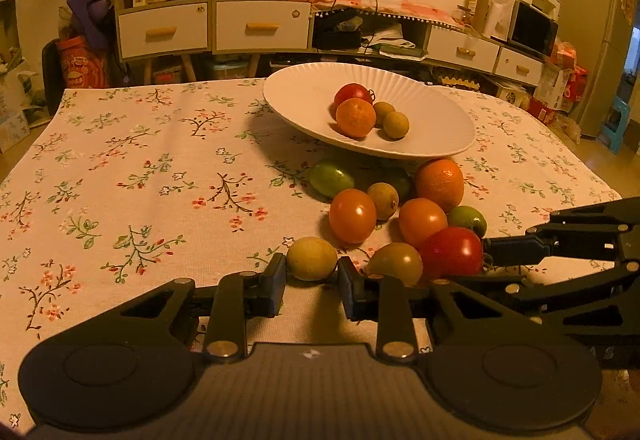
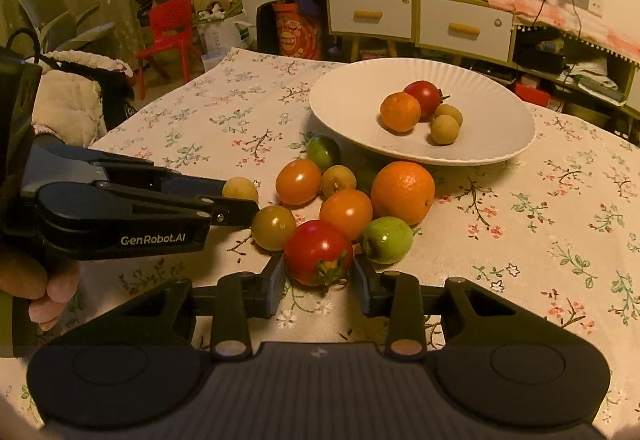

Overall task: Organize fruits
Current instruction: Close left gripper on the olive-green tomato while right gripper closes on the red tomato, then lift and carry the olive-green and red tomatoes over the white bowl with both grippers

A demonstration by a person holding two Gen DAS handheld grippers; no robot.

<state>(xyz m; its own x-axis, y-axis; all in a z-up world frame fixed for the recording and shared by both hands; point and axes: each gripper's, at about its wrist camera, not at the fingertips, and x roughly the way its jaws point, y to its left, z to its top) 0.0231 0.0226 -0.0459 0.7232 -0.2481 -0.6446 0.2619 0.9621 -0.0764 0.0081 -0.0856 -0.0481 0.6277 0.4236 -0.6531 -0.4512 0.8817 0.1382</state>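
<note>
- Between the fingers of the left tool (image 1: pixel 312 272) sits a small yellow-green longan-like fruit (image 1: pixel 311 258) on the counter (image 1: pixel 120 176); the jaws stand open on either side of it, just beside it, and whether they touch it I cannot tell.
- Ahead of the right tool (image 2: pixel 319 272), a red tomato (image 2: pixel 318 253) lies with its stem end toward the camera; these jaws are also open, flanking it closely without a firm hold that I can see.
- Just behind these two lies the rest of the loose pile: orange tomatoes, a large orange (image 2: pixel 402 191), green fruits and another small longan.
- Beyond the pile stands the white plate (image 2: pixel 352 108), already holding a mandarin, a red tomato and two longans.
- To do this step well, I judge each tool should close gently at the fruit's widest part, especially on the soft tomato.
- Lifting straight up before moving to the plate should avoid nudging the touching neighbours.
</note>
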